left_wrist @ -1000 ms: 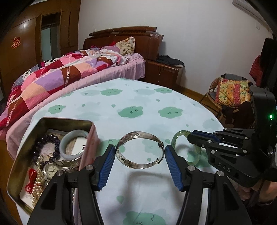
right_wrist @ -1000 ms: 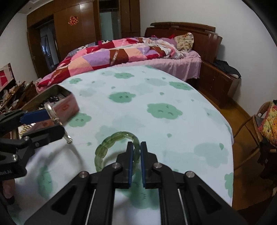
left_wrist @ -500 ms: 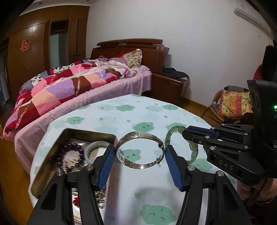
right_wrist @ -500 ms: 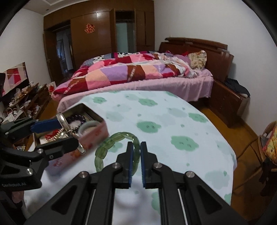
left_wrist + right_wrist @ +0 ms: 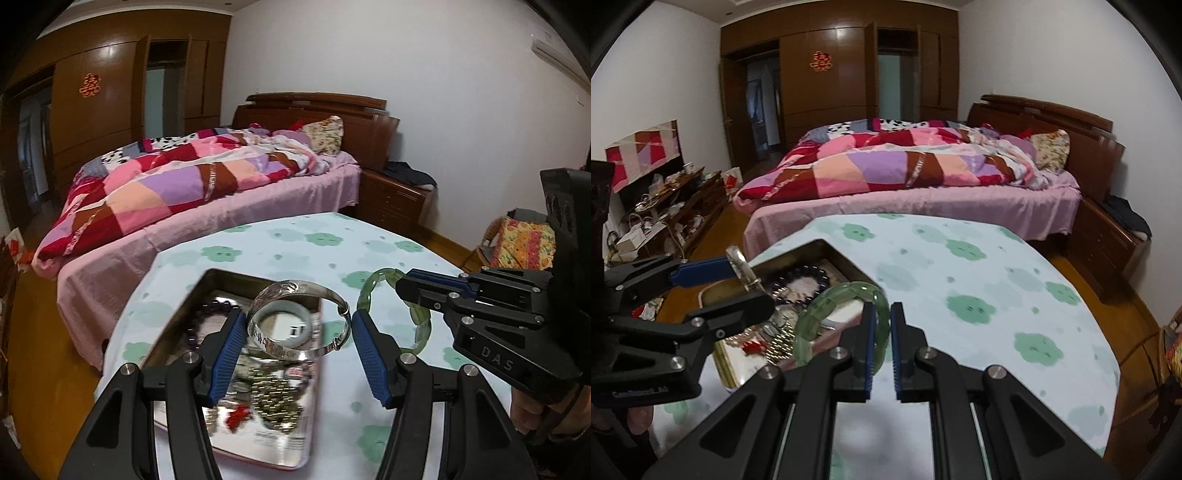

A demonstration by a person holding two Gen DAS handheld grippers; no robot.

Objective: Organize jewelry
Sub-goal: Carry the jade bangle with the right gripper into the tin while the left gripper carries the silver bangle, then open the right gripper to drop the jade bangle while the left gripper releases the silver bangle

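My left gripper [image 5: 297, 341] is shut on a silver bangle [image 5: 291, 350] and holds it in the air over the open tin box [image 5: 236, 435]. The box holds a pale jade bangle [image 5: 282, 312], dark beads [image 5: 207, 314] and several chains. My right gripper [image 5: 881, 345] is shut on a green jade link bracelet [image 5: 812, 321], held above the box's near edge [image 5: 846, 262]. In the left wrist view the green bracelet [image 5: 419, 325] hangs from the right gripper [image 5: 436, 291]. In the right wrist view the left gripper [image 5: 738, 280] carries the silver bangle [image 5: 742, 267].
The box sits on a table with a pale cloud-print cloth [image 5: 979, 288]. A bed with a patchwork quilt [image 5: 905, 166] stands behind it, a nightstand [image 5: 395, 199] at its right. A cluttered low cabinet [image 5: 665, 210] stands at left. A chair with a patterned cushion [image 5: 524, 243] is at right.
Both grippers have risen from the cloth and moved left with their bracelets. The silver bangle now hangs over the tin box; the green bracelet is near its edge.
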